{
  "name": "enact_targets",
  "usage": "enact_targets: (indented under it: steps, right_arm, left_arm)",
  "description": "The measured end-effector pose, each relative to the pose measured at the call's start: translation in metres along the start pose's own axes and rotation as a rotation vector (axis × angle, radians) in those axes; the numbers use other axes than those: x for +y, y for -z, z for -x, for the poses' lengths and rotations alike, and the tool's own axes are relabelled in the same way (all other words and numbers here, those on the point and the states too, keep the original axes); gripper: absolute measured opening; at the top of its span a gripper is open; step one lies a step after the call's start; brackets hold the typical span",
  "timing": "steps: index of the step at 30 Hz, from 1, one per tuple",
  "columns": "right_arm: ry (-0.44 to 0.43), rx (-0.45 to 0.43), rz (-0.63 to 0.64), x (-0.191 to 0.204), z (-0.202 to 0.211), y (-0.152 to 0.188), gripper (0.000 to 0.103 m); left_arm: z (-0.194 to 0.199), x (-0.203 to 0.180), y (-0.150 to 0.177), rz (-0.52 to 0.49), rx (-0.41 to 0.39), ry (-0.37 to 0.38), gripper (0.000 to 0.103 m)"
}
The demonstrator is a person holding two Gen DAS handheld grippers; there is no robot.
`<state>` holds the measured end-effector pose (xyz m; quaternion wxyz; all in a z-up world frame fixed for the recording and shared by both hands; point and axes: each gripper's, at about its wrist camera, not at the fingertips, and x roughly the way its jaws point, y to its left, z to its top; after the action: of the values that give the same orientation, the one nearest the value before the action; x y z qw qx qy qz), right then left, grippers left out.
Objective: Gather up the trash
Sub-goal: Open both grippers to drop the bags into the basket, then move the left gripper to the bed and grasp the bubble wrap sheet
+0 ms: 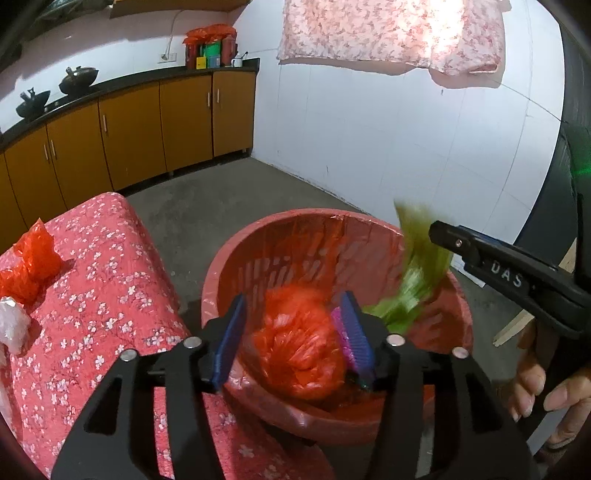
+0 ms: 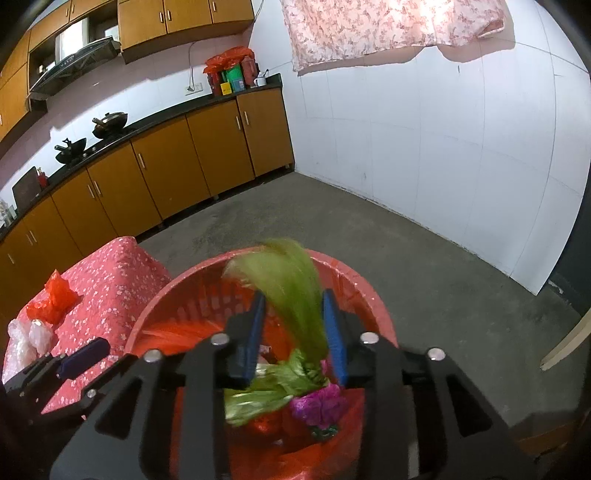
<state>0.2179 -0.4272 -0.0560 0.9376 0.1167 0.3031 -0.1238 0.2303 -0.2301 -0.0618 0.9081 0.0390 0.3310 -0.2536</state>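
Both grippers hung apart-jawed over the red basket (image 1: pixel 236 266), the left gripper (image 1: pixel 291 339) nearer the crumpled orange bag (image 1: pixel 27 258) left of it, the right gripper (image 2: pixel 295 336) loosing a green bag (image 2: pixel 291 295).

Brown cabinets (image 2: pixel 177 162) running along the left wall under a black countertop (image 2: pixel 155 122). Two dark woks (image 2: pixel 110 122) sitting on the stove; range hood (image 2: pixel 74 70) hanging above. Red bags and boxes (image 2: pixel 232 72) crowding the counter's far end, white mug (image 2: pixel 260 81) beside them. Pink floral cloth (image 2: pixel 391 29) hanging on the white wall (image 2: pixel 424 147). Grey concrete floor (image 2: pixel 406 266) showing below.
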Motion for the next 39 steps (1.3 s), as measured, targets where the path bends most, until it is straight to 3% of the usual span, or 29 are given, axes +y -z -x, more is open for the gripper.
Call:
enact_targets:
  steps: [5,11,19,24,28,32,39]
  right_arm:
    - [0.013,-0.012,0.021,0.005,0.007,0.007,0.051]
    - [0.016,-0.033,0.060,0.021,0.022,0.014,0.066]
    - [-0.048,-0.072,0.152,0.074,0.045,0.031,0.096]
    - [-0.131,-0.076,0.199,0.120,0.056,0.039,0.098]
    - [-0.183,-0.061,0.216,0.156,0.058,0.044,0.098]
    - [-0.220,-0.043,0.242,0.187,0.058,0.052,0.098]
    - [-0.245,-0.024,0.284,0.222,0.059,0.061,0.098]
  left_arm:
    - [0.010,0.009,-0.001,0.013,-0.015,-0.027,0.058]
    - [0.040,0.037,0.007,0.054,-0.054,-0.114,0.065]
    - [0.112,0.116,0.039,0.121,-0.113,-0.360,0.079]
    - [0.158,0.188,0.065,0.180,-0.106,-0.575,0.084]
    - [0.178,0.252,0.082,0.260,-0.056,-0.707,0.084]
    - [0.181,0.297,0.097,0.346,-0.006,-0.738,0.084]
    - [0.159,0.323,0.105,0.393,0.085,-0.668,0.084]
